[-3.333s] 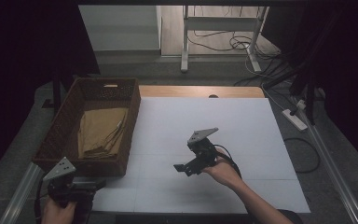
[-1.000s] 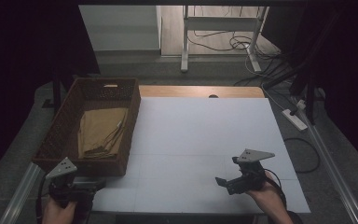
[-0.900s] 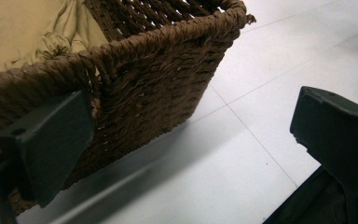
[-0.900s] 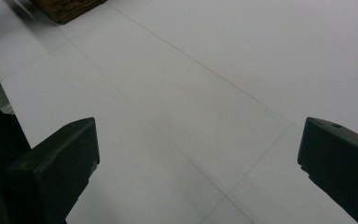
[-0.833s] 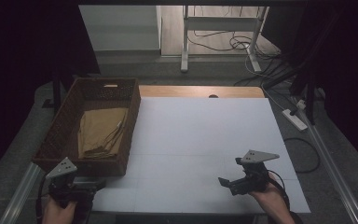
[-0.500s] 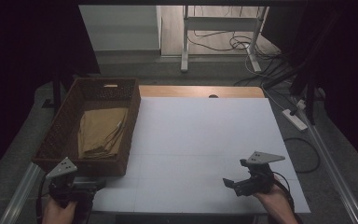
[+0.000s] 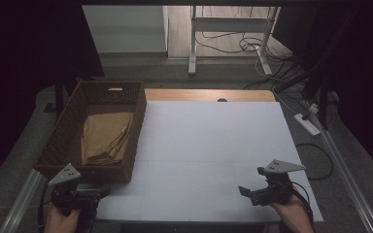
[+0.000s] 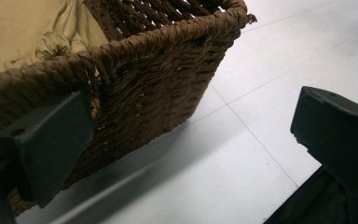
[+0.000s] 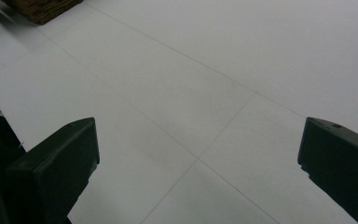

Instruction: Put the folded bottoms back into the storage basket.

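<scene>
My right tool (image 7: 252, 193) has drawn back from the middle of the table (image 7: 213, 141) to its near right corner, jaws spread wide and empty over bare white surface. I take that as the placing done and the hand retiring. The folded tan cloth (image 7: 104, 138) lies inside the wicker basket (image 7: 138, 124) along the table's left edge, well apart from that tool. My left tool (image 7: 90, 193) waits at the near left corner, just beside the basket's near wall, also wide open, holding nothing.
</scene>
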Demonstrator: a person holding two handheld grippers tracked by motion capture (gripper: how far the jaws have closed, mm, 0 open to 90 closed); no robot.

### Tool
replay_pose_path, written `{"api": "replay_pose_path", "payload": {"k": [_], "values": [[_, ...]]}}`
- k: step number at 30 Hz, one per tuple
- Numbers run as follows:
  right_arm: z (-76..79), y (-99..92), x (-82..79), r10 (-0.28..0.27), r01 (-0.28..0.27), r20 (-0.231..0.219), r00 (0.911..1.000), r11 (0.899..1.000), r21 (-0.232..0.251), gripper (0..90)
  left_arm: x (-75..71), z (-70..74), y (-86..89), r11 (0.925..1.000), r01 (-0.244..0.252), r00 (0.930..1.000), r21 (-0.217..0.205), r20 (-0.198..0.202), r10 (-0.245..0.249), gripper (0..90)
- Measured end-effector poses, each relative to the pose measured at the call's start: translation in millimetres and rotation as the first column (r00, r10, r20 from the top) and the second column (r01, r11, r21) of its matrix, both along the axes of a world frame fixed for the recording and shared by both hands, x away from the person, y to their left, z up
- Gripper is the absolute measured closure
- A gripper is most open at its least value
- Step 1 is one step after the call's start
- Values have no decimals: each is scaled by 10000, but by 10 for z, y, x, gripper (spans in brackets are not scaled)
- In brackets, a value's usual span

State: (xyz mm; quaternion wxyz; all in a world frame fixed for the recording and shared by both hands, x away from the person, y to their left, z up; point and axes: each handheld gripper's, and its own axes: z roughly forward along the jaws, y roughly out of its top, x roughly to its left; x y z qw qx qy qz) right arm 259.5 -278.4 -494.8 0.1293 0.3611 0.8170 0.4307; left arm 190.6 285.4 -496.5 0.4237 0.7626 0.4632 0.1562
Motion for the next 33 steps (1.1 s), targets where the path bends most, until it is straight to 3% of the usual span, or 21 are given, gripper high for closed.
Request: {"api": "replay_pose_path", "payload": {"k": [23,33], "values": [[41,-271,-187,-1140,1139,25,9935,9933,175,0,4,0,0,10000,9,10000,-13,18,-9,0],[58,-363,-261,-1300,1300,-31,9915,9912,230,0,5,1,1,10000,14,10000,-21,14,-14,0]]}}
